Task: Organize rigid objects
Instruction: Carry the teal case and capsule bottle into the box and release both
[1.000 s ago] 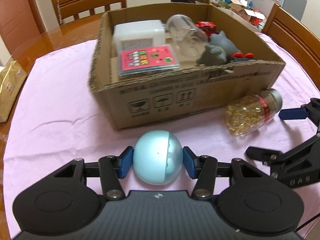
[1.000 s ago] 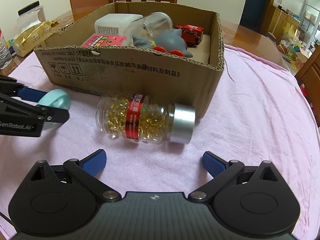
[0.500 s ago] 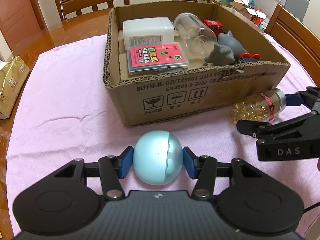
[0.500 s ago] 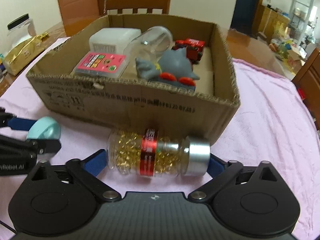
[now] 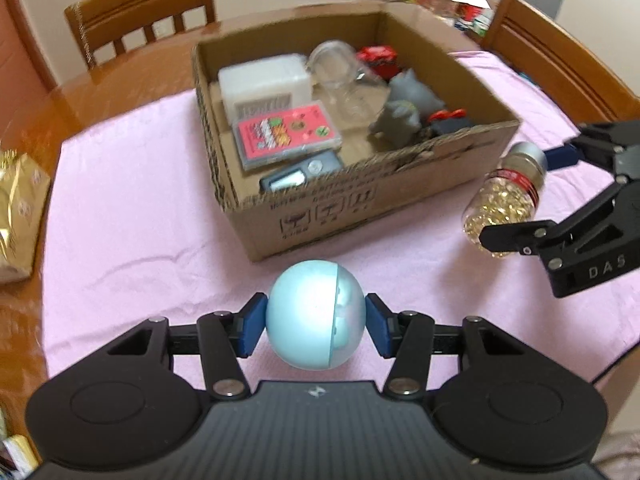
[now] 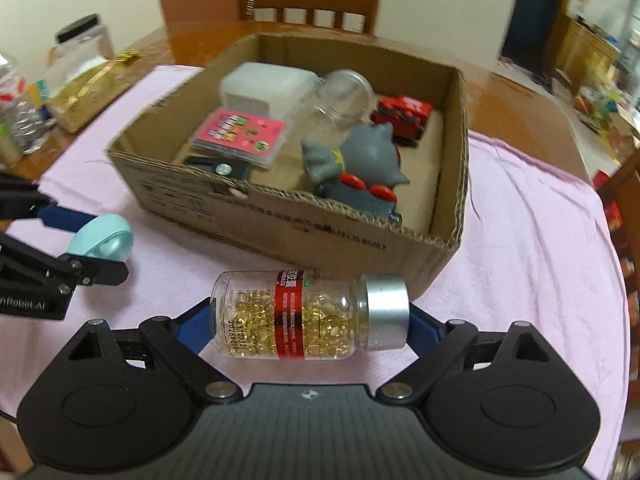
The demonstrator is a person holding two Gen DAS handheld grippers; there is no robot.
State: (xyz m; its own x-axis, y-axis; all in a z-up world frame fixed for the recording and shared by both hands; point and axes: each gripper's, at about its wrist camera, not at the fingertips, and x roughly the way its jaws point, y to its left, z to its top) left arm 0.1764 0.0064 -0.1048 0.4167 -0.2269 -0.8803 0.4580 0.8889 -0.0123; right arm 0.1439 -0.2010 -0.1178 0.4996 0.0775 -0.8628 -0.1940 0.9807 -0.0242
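My left gripper [image 5: 316, 322] is shut on a light blue ball [image 5: 316, 316] and holds it above the pink cloth, in front of the cardboard box [image 5: 320, 208]. My right gripper [image 6: 310, 326] is shut on a clear bottle of golden capsules [image 6: 308, 314] with a silver cap, gripped end to end and lifted off the cloth beside the box's near wall [image 6: 300, 228]. The bottle [image 5: 504, 204] and right gripper [image 5: 532, 196] also show at the right of the left wrist view. The ball [image 6: 102, 242] shows at the left of the right wrist view.
The box holds a white container [image 5: 264, 80], a pink card case [image 5: 286, 136], a clear jar [image 5: 344, 72], a grey toy [image 6: 356, 156], a red toy [image 6: 404, 114] and a dark device [image 5: 300, 174]. A gold bag [image 5: 16, 208] lies at the table's left. Wooden chairs [image 5: 140, 12] stand around.
Both grippers have risen with their objects. The right gripper closed on the capsule bottle and lifted it off the cloth. The left gripper kept its hold on the ball.
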